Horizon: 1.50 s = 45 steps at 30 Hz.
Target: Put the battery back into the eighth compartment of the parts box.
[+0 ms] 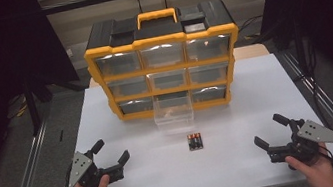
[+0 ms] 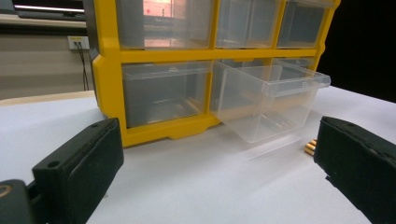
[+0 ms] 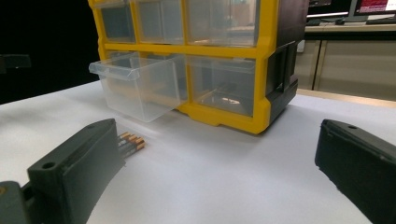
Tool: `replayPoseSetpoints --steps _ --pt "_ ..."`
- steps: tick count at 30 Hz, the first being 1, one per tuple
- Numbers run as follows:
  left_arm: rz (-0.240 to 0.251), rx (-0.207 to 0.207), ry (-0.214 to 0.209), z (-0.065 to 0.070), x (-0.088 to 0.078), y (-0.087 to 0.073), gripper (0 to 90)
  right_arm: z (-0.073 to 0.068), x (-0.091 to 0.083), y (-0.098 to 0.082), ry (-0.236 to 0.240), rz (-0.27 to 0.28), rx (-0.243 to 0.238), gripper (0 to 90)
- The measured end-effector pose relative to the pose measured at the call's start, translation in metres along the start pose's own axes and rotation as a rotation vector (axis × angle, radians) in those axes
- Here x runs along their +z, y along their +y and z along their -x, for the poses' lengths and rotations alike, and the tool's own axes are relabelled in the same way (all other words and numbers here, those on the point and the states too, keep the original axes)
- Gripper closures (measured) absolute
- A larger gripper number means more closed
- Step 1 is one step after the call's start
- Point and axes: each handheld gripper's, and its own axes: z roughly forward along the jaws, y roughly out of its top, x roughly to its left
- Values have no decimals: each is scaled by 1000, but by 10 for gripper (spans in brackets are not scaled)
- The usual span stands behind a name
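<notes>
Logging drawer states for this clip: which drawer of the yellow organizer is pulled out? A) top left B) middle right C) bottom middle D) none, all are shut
C: the clear bottom-middle drawer juts out of the yellow organizer onto the table, toward the batteries, while the other drawers sit flush; the left gripper view also shows it sticking out of the lowest row.

Left tool (image 1: 110, 151) and right tool (image 1: 266, 131): each black, 2 blocky jaws, 1 grey 3-cornered plate, bare hands.
</notes>
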Motion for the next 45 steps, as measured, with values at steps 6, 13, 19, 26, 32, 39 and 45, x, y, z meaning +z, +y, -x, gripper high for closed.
replayPoseSetpoints --steps 6,13,19,26,32,39,45 --pt "-8 -7 -30 5 6 1 16 0 -1 -1 -7 -12 9 0" --pt "-20 -26 -68 13 20 1 11 -1 -1 0 3 -23 6 0" --pt "-47 -28 -102 22 32 1 11 -2 -3 0 13 -28 4 0" --pt "-88 -24 -91 30 43 1 17 -3 -3 0 16 -26 10 0" --pt "-123 -11 -123 40 54 1 16 -3 -1 0 29 -29 1 0" --pt "-138 -21 -118 53 67 3 16 -3 -1 1 32 -26 -3 0" --pt "-183 -23 -146 62 77 3 23 -4 0 1 32 -25 -5 0"
